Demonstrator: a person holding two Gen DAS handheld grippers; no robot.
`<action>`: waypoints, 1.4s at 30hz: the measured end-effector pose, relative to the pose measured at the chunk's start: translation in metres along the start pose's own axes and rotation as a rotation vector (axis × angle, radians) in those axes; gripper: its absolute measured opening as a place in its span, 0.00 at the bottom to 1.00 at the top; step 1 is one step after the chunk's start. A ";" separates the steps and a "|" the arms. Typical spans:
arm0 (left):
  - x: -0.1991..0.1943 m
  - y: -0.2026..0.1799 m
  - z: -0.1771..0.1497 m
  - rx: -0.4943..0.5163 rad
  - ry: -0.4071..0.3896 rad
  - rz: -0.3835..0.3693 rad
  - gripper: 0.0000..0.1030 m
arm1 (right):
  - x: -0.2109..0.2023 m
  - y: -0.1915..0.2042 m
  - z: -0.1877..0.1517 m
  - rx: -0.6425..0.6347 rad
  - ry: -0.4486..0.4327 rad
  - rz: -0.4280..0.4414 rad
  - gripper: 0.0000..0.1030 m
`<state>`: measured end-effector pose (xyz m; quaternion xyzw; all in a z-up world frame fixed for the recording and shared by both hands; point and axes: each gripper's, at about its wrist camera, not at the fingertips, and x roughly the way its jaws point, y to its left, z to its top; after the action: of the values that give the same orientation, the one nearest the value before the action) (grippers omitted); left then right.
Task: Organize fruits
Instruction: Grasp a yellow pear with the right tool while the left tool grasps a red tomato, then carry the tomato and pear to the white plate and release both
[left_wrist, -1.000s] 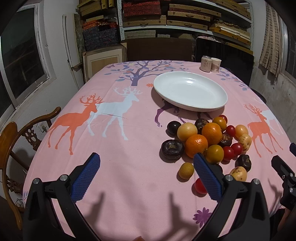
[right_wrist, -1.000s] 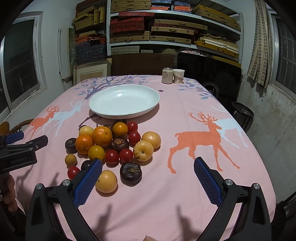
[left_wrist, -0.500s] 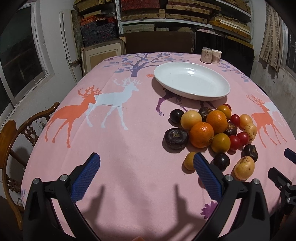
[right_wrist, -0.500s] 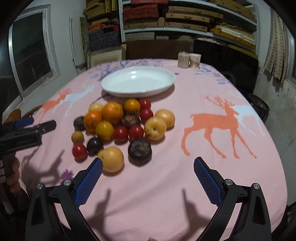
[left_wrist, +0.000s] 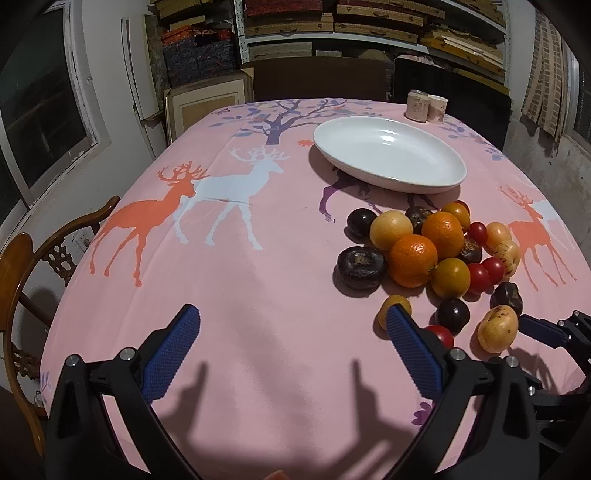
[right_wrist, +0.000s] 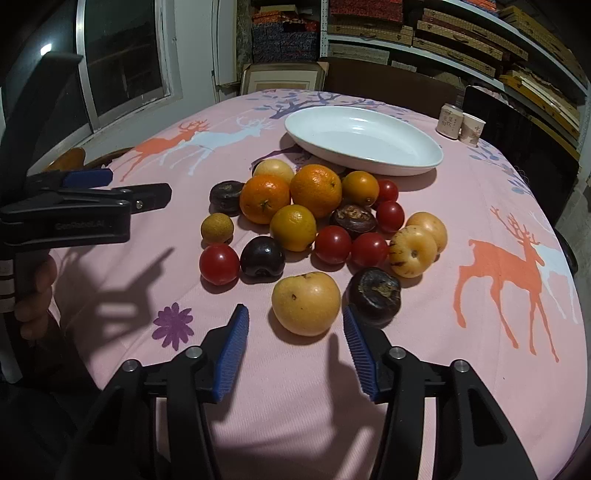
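My right gripper (right_wrist: 295, 325) points down at the near edge of the pile of fruit (right_wrist: 317, 218). Its blue ribbed jaws have just been closing, and they now stand on either side of the nearest round yellow pear-like fruit (right_wrist: 306, 302) with a gap left at each pad (right_wrist: 233, 350), so nothing is gripped. That yellow fruit lies on the pink deer-print tablecloth (right_wrist: 480, 206), touching a dark brown wrinkled fruit (right_wrist: 375, 295) on its right. The pile lies just on my side of the white oval ceramic dish (right_wrist: 364, 142), which holds no fruit. In the pile are two large oranges (right_wrist: 316, 190), smaller yellow-orange citrus, red cherry tomatoes (right_wrist: 332, 244) and dark purple plums (right_wrist: 262, 256).

My left gripper (left_wrist: 291, 332) hangs over bare cloth to the left of the pile, jaws wide apart and holding nothing. Its right pad (left_wrist: 413, 354) sits in front of a small tan fruit (left_wrist: 397, 306) and a red tomato (left_wrist: 441, 334) without touching either.
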<state>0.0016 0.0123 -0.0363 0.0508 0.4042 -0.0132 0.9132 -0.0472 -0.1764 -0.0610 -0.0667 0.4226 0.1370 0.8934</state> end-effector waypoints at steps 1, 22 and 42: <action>0.000 0.001 -0.001 -0.001 0.000 0.000 0.96 | 0.002 0.000 0.001 0.000 0.003 0.000 0.51; 0.003 -0.043 -0.027 0.213 0.040 -0.199 0.96 | -0.011 -0.027 0.003 0.100 -0.067 -0.032 0.40; 0.020 -0.081 -0.033 0.185 0.094 -0.294 0.30 | -0.031 -0.066 -0.022 0.219 -0.104 -0.048 0.40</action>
<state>-0.0141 -0.0649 -0.0799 0.0754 0.4464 -0.1812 0.8730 -0.0620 -0.2505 -0.0505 0.0285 0.3862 0.0717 0.9192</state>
